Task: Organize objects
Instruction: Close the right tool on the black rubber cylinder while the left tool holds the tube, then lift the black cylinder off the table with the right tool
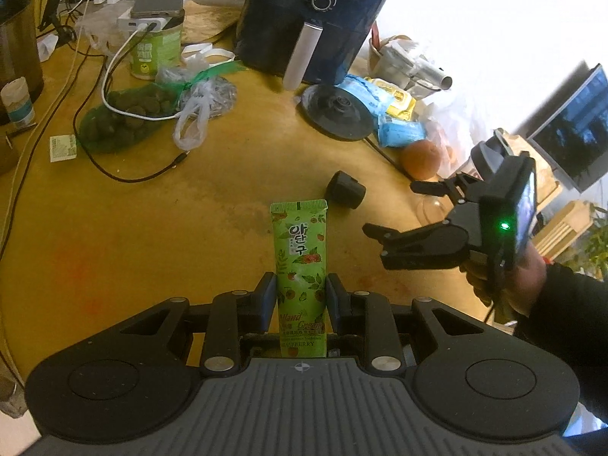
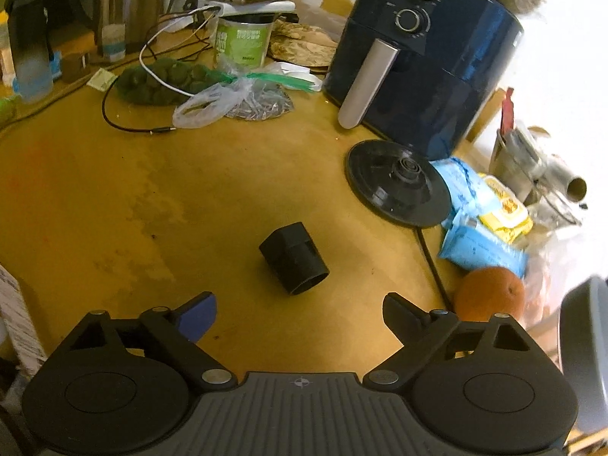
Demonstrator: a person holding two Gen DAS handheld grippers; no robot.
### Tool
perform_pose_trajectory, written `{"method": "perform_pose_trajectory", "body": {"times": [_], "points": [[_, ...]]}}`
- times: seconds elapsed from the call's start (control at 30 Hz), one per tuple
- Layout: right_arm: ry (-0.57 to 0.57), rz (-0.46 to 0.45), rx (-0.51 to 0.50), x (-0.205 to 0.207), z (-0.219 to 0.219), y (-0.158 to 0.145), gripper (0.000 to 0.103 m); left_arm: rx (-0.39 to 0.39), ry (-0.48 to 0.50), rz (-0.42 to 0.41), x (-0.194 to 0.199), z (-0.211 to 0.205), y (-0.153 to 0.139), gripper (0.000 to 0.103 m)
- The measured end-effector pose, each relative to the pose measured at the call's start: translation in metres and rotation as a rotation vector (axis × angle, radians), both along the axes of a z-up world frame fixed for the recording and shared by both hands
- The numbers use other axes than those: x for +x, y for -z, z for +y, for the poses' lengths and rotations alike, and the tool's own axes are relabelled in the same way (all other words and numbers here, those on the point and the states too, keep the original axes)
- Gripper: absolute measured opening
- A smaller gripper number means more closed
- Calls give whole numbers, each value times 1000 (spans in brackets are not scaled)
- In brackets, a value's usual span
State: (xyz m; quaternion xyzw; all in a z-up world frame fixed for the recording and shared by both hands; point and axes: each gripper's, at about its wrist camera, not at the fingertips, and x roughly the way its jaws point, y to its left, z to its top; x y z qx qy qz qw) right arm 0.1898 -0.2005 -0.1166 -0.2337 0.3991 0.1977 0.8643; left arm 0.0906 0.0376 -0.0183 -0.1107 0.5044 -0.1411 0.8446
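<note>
My left gripper [image 1: 300, 296] is shut on a green hand cream tube [image 1: 300, 262] and holds it upright above the yellow table [image 1: 152, 235], crimped end up. A black cap-like cylinder [image 1: 345, 190] lies on its side on the table just beyond the tube; it also shows in the right wrist view [image 2: 294, 258], straight ahead of my right gripper [image 2: 300, 315]. The right gripper is open and empty, a short way back from the cylinder. From the left wrist view the right gripper [image 1: 391, 209] hovers at the right, jaws apart.
A dark blue air fryer [image 2: 421, 57] stands at the back right, a black kettle base [image 2: 397, 182] in front of it. Blue and yellow packets [image 2: 478, 228] and an orange [image 2: 490, 298] lie at the right. Bags of fruit [image 2: 159, 81], cables, a green can [image 2: 241, 43] sit at the back.
</note>
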Motion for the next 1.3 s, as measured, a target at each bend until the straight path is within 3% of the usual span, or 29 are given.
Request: {"method": "perform_pose_trajectory", "body": {"times": [0.33,0.87,1.0,1.23,1.3], "points": [[-137,-34,-149,15,20,21,84,-4,-74,19,-19,16,1,28],[-321,-68,-340,34,56,57,60,-4,-210,34,-43,37,-1,28],[-308,-18,-306,46,56,55,44,-4,-221,36,-47,38,-1,28],[-188,97,-139,61,36,43,43,-11,-217,27,-46,37,-5,28],[-117,165,-46,66,26,38,43,-14,-211,25,-45,35,-5,28]]}}
